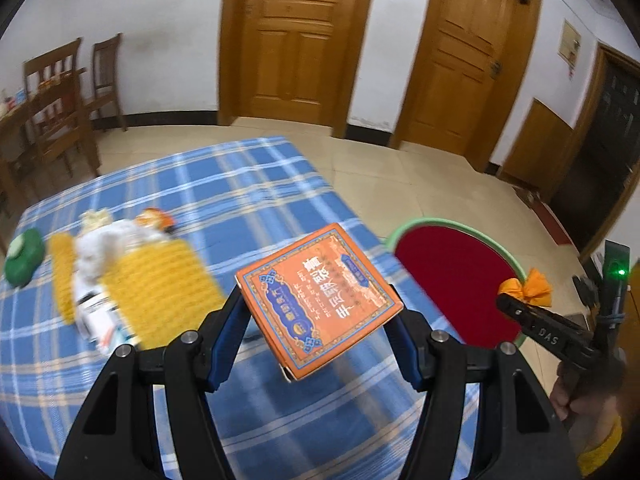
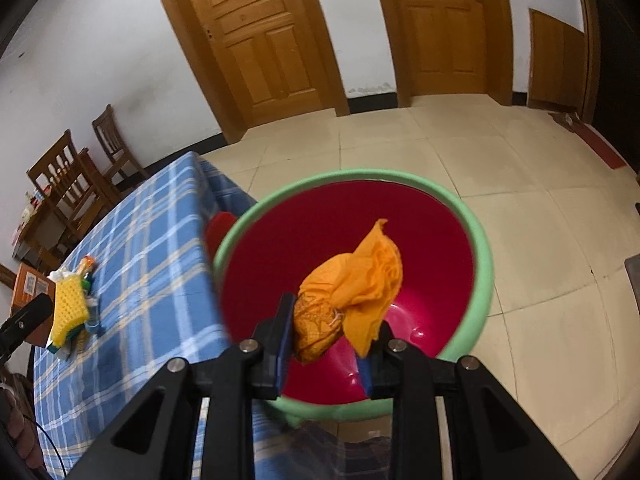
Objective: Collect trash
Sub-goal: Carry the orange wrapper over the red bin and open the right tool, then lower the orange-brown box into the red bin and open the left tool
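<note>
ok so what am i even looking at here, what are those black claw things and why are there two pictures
Each picture comes from a camera on a hand-held claw; a person carries one in each hand. The left gripper is clamped on an orange box above a table with a blue plaid cloth. A pile of leftover trash lies on it, too blurred to name. The right gripper pinches an orange mesh bag over a red basin with a green rim beside the table, on the tiled floor.
</note>
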{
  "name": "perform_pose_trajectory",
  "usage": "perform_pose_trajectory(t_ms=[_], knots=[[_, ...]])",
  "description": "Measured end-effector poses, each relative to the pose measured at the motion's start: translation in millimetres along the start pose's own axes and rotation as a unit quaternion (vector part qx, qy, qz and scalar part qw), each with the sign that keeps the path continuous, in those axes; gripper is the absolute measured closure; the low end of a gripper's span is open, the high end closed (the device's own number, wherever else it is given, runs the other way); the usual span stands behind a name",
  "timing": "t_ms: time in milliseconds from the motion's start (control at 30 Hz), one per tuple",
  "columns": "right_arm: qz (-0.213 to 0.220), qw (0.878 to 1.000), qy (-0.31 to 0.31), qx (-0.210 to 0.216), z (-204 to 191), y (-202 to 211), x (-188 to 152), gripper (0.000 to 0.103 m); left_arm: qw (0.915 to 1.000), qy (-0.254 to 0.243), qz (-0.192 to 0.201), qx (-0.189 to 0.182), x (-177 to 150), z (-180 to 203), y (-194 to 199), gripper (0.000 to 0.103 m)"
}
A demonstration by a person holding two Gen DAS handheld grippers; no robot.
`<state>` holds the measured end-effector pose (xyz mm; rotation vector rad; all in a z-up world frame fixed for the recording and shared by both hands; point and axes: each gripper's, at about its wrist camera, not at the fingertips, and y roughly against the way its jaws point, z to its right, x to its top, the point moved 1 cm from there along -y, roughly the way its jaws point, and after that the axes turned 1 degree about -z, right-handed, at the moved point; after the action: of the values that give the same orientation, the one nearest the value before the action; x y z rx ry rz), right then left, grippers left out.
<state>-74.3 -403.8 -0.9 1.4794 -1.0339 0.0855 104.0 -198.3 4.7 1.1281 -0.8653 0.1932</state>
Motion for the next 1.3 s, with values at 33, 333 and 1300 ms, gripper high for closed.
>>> perform_pose_trajectory(t_ms=[33, 333, 1300], knots=[[-0.001, 1.0, -0.002, -0.001, 4, -3, 2, 0.073, 1.0, -0.007, -0.002, -0.003, 2, 6, -4, 0.037], [-0.003, 1.0, -0.016, -0.004, 26, -24, 15, 0.068, 0.9978, -0.047, -0.026, -0.037, 12, 56, -45, 0.037], [0.028, 0.998, -0.057, -0.024, 67, -26, 31, 0.046, 0.9881, -0.118, -0.074, -0.065, 19, 128, -111, 0.035]])
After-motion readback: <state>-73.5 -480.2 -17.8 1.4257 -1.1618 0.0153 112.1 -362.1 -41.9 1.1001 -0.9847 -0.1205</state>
